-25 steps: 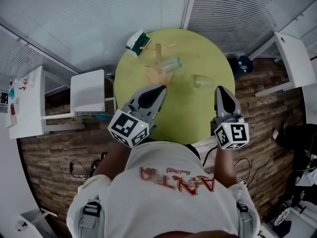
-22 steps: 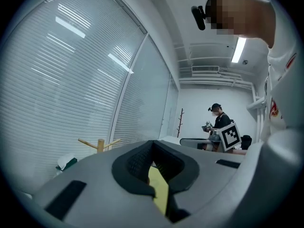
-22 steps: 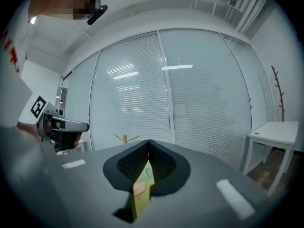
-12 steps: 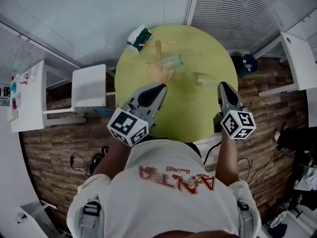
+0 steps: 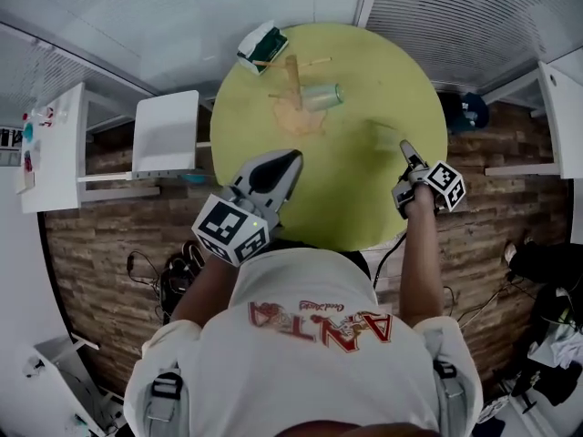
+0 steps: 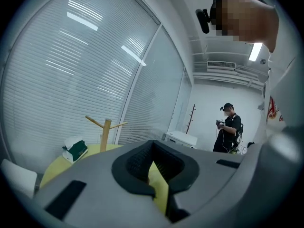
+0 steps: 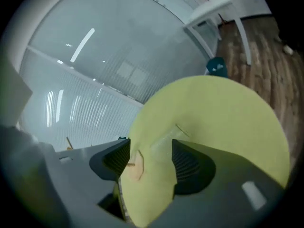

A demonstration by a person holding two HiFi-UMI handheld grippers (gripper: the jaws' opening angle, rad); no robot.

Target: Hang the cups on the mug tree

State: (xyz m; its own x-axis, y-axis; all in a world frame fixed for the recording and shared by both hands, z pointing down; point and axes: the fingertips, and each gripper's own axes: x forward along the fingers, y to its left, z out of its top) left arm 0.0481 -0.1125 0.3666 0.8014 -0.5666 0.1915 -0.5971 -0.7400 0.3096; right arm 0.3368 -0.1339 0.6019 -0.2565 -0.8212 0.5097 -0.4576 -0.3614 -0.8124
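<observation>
The wooden mug tree stands at the far side of the round yellow-green table, with one clear cup hung on a branch. A second clear cup lies on the table to its right. My right gripper is just short of that cup; its jaws are opening and nothing is pressed between them. In the right gripper view the lying cup shows faintly ahead between the parted jaws of the right gripper. My left gripper hovers shut and empty over the near left of the table, with the tree far ahead.
A green and white tissue box sits at the table's far left edge. A white chair and a white side table stand to the left, another white table to the right. A person stands across the room.
My right gripper has moved forward to the lying cup and its jaws have parted. The left gripper has stayed about where it was.
</observation>
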